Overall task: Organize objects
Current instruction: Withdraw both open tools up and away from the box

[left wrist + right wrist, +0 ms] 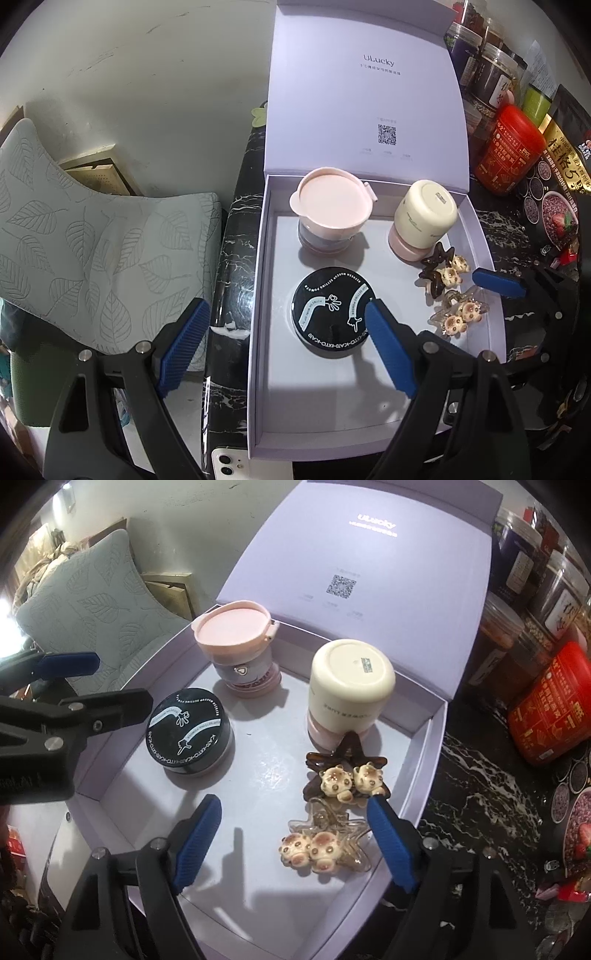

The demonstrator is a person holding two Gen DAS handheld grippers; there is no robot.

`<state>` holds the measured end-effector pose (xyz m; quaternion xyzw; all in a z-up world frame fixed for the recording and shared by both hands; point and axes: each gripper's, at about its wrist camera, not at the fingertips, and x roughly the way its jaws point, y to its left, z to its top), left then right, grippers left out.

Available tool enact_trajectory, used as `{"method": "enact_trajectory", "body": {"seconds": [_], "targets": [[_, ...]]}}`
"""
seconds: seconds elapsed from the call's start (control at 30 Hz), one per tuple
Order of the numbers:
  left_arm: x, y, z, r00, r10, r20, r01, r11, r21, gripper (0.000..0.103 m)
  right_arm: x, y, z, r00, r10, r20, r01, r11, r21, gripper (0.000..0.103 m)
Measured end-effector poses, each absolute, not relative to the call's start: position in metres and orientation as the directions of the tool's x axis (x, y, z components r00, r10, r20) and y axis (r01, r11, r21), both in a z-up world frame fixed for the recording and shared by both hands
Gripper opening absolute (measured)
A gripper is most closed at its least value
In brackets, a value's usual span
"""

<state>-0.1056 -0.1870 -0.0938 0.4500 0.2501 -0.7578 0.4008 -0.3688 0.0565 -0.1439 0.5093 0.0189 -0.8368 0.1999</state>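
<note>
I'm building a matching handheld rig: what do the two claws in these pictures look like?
Both look alike. The left claw and right claw each have black angular plastic arms fixed with round silver screws, ending in long bright-blue ribbed pads. No cables, markings or sleeves show.

A lived-in home: a black marble-patterned counter (232, 236) crowded at far right with food jars (495, 70) and a red tin (506, 147), a leaf-patterned cushion (92, 236) at left.
</note>
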Motion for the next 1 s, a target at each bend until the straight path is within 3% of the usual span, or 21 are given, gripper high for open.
{"method": "enact_trajectory", "body": {"seconds": [0.43, 0.5, 0.63, 1.0], "targets": [[-0.095, -0.182, -0.077, -0.273, -0.409, -0.871, 0.840, -0.542, -0.009, 0.086, -0.368, 0.047, -0.125, -0.450, -0.314, -0.836, 0.336, -0.927, 0.167, 0.082], [-0.094, -0.181, -0.073, -0.271, -0.416, -0.868, 0.843, -0.538, -0.005, 0.086, -0.368, 0.050, -0.121, -0.462, -0.316, -0.829, 0.324, -0.930, 0.174, 0.084], [-0.093, -0.178, -0.062, -0.287, -0.426, -0.858, 0.841, -0.542, -0.012, 0.087, -0.368, 0.058, -0.113, -0.481, -0.299, -0.824, 0.294, -0.941, 0.170, 0.100], [-0.090, -0.160, -0.021, -0.298, -0.467, -0.833, 0.831, -0.556, 0.014, 0.091, -0.358, 0.078, -0.079, -0.520, -0.298, -0.800, 0.249, -0.950, 0.191, 0.103]]}}
